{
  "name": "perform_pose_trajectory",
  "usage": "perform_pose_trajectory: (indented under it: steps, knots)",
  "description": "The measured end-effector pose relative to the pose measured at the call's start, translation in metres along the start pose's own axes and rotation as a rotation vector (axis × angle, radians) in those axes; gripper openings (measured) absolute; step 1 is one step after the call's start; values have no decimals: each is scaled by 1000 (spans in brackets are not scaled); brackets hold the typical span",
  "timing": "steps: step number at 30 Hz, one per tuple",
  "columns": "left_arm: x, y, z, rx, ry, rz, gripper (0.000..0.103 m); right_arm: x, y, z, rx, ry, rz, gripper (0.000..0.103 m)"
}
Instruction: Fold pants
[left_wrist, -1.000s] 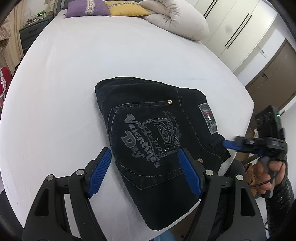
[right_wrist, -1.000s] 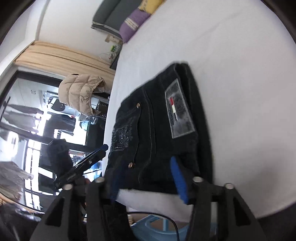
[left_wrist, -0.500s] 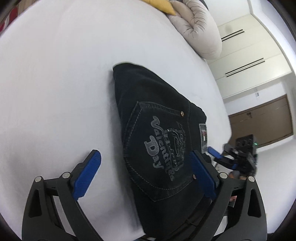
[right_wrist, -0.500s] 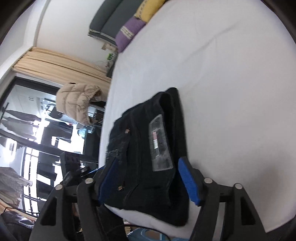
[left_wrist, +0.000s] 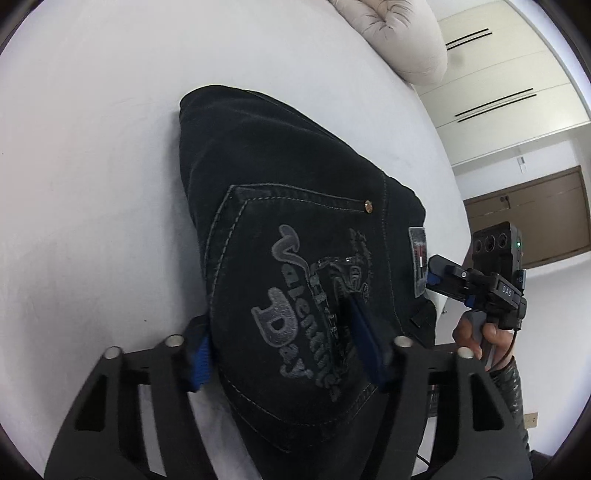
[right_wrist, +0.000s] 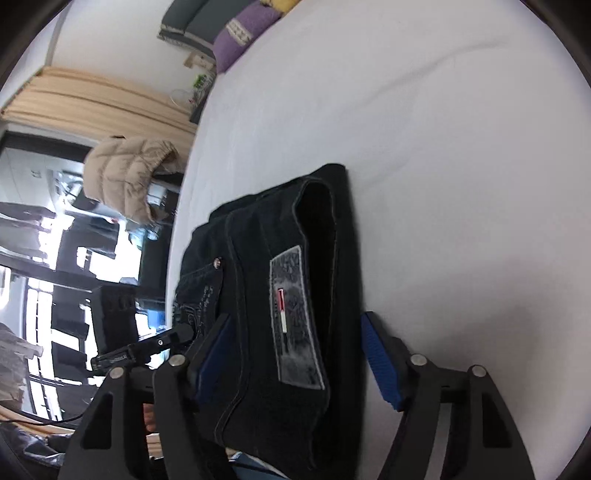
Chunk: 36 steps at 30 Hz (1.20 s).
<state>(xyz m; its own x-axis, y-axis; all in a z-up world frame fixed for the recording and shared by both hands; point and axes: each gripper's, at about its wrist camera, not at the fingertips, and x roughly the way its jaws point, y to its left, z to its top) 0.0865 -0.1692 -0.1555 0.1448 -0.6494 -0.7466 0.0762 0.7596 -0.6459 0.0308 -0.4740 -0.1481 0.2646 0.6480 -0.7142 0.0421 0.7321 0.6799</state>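
Observation:
Folded black pants (left_wrist: 295, 229) with a grey printed back pocket lie on the white bed (left_wrist: 92, 147). My left gripper (left_wrist: 284, 343) straddles the near edge of the bundle, one blue pad (left_wrist: 199, 354) at its left side and the other on top of the pocket; the jaws have closed onto the fabric. My right gripper (right_wrist: 295, 354) straddles the waistband end with the grey label (right_wrist: 295, 321), jaws wide with the pants (right_wrist: 266, 295) between them. It also shows in the left wrist view (left_wrist: 443, 277) at the bundle's right edge.
A beige rolled duvet (left_wrist: 399, 40) lies at the bed's far end. White wardrobes (left_wrist: 498, 81) and a brown door (left_wrist: 535, 218) stand beyond the bed. A purple pillow (right_wrist: 240, 44), a tan jacket (right_wrist: 129, 173) and a window are on the other side.
Both grippers moved in onto the folded pants. The left jaws narrowed from wide open onto the pocket end. The right gripper slid over the waistband end.

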Motion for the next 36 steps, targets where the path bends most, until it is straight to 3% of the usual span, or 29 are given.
perform_pose_trajectory:
  steps: [3,6,13,18,22,30,36]
  knots:
    - [1,5,1,-9,9,-17,53,10,3,1,-5,22,15,70]
    - [-4,8,0,2,10,-9,45,18,5,1,-1,37,-21,44]
    - [-17,-6,-4,68,-21,1,26,9,29,-12,-78,-28,-144,23]
    - [-37,-13,-7,119,-56,3,20,2,77,-18,-193,-66,-202,19]
    - [-71,-5,9,151,-113,38,20,8,110,-4,-247,-79,-179,19]
    - [-136,40,103,208,-240,131,20,66,162,75,-255,-124,-71,19]
    - [-141,91,154,164,-261,137,20,118,155,126,-189,-106,-24,19]
